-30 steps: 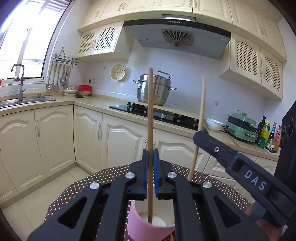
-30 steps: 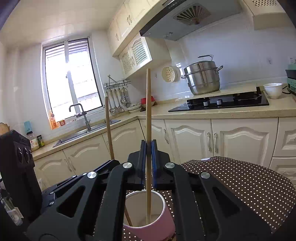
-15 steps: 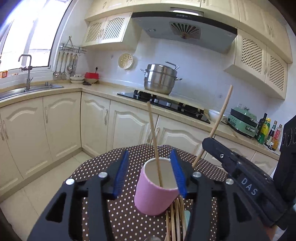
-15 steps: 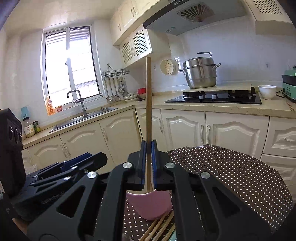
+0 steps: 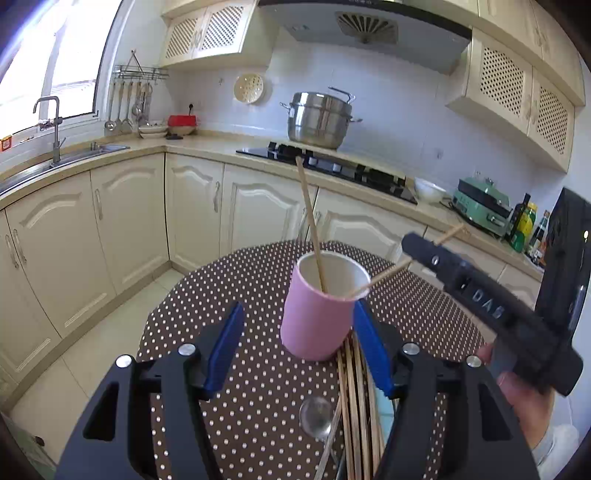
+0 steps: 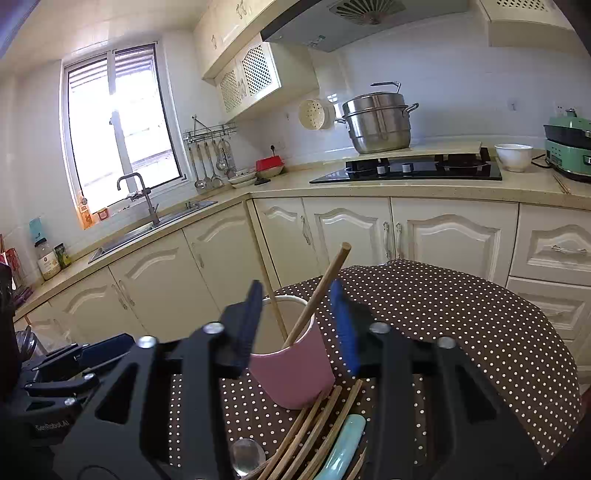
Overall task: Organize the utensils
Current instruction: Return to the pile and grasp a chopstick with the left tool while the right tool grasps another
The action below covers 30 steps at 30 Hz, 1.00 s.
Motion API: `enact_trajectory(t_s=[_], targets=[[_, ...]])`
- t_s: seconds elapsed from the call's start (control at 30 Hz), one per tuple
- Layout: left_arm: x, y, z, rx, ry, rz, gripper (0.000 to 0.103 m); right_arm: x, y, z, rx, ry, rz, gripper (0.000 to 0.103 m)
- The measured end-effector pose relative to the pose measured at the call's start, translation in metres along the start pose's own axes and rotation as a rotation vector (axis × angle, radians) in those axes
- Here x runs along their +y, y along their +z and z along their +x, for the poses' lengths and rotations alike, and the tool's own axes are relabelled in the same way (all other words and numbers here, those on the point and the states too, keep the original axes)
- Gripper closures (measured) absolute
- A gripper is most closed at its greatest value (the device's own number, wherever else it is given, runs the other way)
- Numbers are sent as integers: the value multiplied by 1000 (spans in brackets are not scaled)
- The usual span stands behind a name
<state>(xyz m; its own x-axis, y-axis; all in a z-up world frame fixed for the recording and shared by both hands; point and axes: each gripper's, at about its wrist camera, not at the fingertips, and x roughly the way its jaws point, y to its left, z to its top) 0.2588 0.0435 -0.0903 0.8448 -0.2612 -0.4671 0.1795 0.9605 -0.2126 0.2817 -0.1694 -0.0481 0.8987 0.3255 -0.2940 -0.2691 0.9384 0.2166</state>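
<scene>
Beside the cup, both tools, left and right, are opening with nothing gripped; a careless pullback might clip the leaning chopsticks and tip it.

**Kitchen interior, daylit**

Cream raised-panel base cabinets under a speckled beige countertop. Lattice-front cream wall cupboards. White tiled wall. Grey range hood above a black glass hob. Stainless sink with tall bent tap below a bright, sunlit window. Pale floor tiles. Round table in a brown white-dotted cloth.
</scene>
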Motion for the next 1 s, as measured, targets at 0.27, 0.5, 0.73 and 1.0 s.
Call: enact_trajectory(t_s=[0.27, 0.5, 0.73, 1.0], targets=[[0, -38, 12, 223, -39, 40, 42, -3, -12, -32, 29, -43, -36, 47], [-9, -78, 32, 397, -69, 109, 43, -14, -48, -47, 166, -99, -64, 47], [-21, -100, 49, 484, -65, 142, 63, -26, -76, -54, 280, -103, -34, 47], [-22, -103, 62, 499, -52, 136, 89, -34, -99, -44, 395, -100, -2, 47]])
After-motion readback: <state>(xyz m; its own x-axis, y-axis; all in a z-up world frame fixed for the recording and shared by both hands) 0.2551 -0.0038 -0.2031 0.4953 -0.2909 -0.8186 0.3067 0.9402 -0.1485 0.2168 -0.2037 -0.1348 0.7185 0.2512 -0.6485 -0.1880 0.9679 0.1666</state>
